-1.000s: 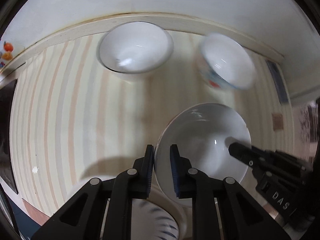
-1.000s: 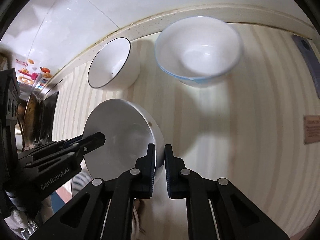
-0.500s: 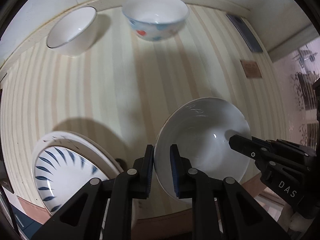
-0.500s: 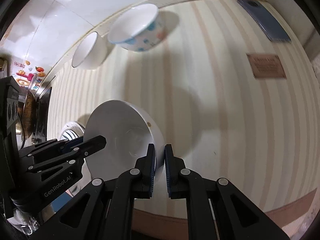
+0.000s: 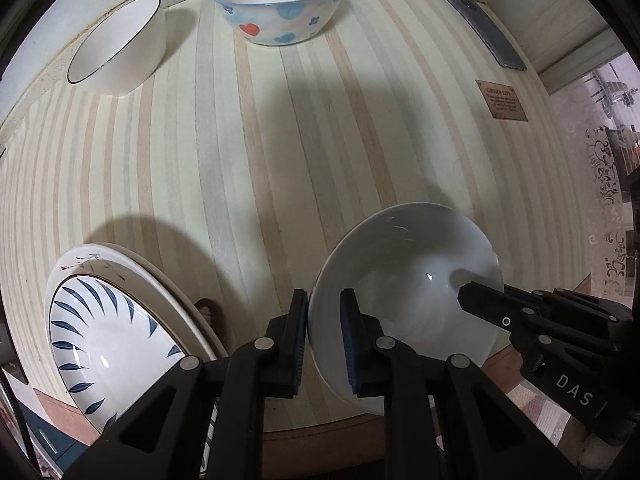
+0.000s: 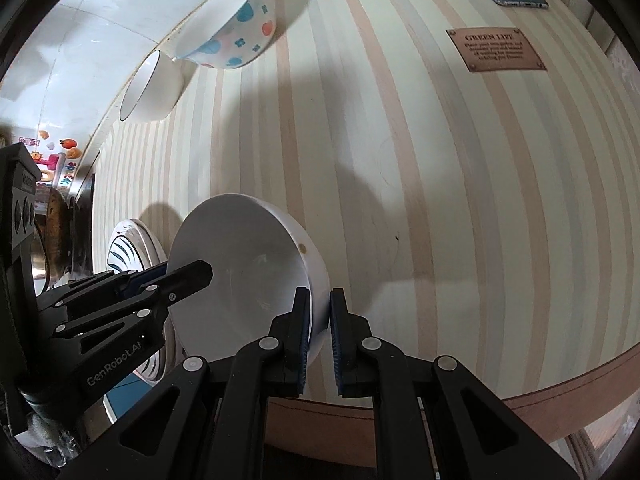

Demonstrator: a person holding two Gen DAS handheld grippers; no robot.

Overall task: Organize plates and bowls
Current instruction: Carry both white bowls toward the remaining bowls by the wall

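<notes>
Both grippers hold one plain white bowl (image 5: 404,280) above the near edge of the striped table. My left gripper (image 5: 324,320) is shut on its left rim. My right gripper (image 6: 319,312) is shut on its right rim; the bowl also shows in the right wrist view (image 6: 244,272). A stack of plates with a blue leaf pattern (image 5: 108,328) lies at the near left, just left of the bowl. A flowered bowl (image 5: 280,4) and a white black-rimmed bowl (image 5: 116,44) stand at the far edge.
A phone (image 5: 484,28) lies at the far right by the wall. A brown label (image 6: 496,50) is fixed to the tablecloth at right. The table's front edge (image 6: 560,384) runs just under the grippers.
Both grippers have pulled back toward the table's near edge with the white bowl held between them. The far bowls look farther away, and the leaf-pattern plates came into view.
</notes>
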